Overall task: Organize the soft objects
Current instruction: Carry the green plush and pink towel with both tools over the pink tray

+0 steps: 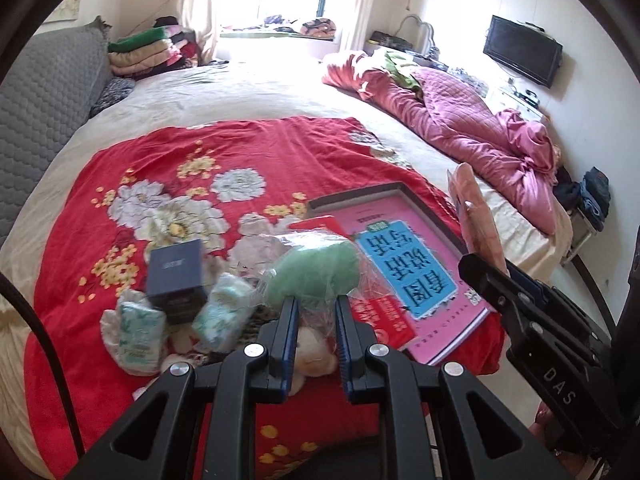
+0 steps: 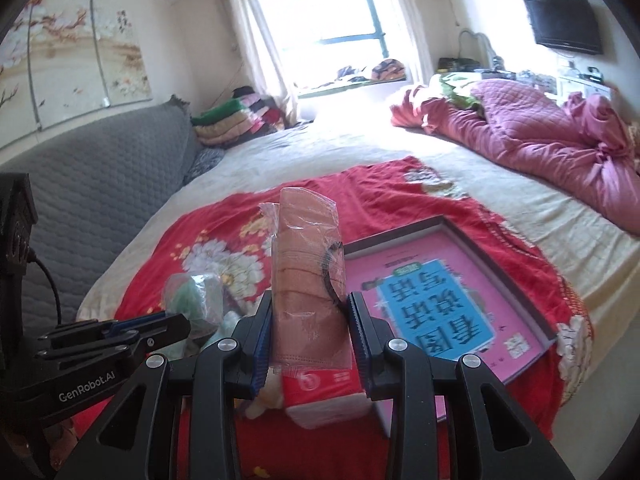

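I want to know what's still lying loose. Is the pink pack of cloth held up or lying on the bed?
Held up: the right gripper clamps the pink pack, standing upright above the bed.

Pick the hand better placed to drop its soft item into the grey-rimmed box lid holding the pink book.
Right, probably. The right gripper, shut on the peach bagged cloth pack, sits beside the grey-rimmed box lid. The left gripper, holding the green bagged plush, is farther over the clutter.

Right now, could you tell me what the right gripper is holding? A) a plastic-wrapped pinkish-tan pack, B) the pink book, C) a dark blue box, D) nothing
A: the right gripper has its pads closed on the upright pinkish-tan pack in clear plastic.
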A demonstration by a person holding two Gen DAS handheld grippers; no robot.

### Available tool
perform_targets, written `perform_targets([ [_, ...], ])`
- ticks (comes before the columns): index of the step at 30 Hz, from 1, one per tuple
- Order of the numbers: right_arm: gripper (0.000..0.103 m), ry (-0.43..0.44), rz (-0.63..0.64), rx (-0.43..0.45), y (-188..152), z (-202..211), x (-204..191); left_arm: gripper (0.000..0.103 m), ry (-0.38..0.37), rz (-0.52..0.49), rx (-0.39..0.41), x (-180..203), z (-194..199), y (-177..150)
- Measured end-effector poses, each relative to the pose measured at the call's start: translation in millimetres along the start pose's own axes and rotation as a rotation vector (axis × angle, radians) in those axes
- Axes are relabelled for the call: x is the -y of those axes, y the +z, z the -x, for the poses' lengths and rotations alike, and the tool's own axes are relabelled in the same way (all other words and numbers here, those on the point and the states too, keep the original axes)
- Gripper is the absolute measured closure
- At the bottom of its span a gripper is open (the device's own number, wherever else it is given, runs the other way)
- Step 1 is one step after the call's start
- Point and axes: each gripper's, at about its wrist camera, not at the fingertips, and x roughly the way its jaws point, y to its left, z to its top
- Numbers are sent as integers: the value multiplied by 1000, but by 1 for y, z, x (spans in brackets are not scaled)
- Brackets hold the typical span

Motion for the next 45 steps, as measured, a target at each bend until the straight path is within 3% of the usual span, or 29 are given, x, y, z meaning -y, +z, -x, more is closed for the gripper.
perform_targets([
  [9, 67, -114, -15, 18, 4, 17, 44, 85, -29, -54, -12, 42, -12, 7],
  [18, 67, -169, -62, 27, 4, 25, 88, 85, -80, -111, -61, 83, -42, 13],
  [34, 67, -208, -120, -49, -5, -11, 144, 85, -100, -203, -181, 133, -111, 16],
  [45, 67, -237, -184, -143, -26, -41, 178, 85, -64, -318, -294, 161, -152, 2],
])
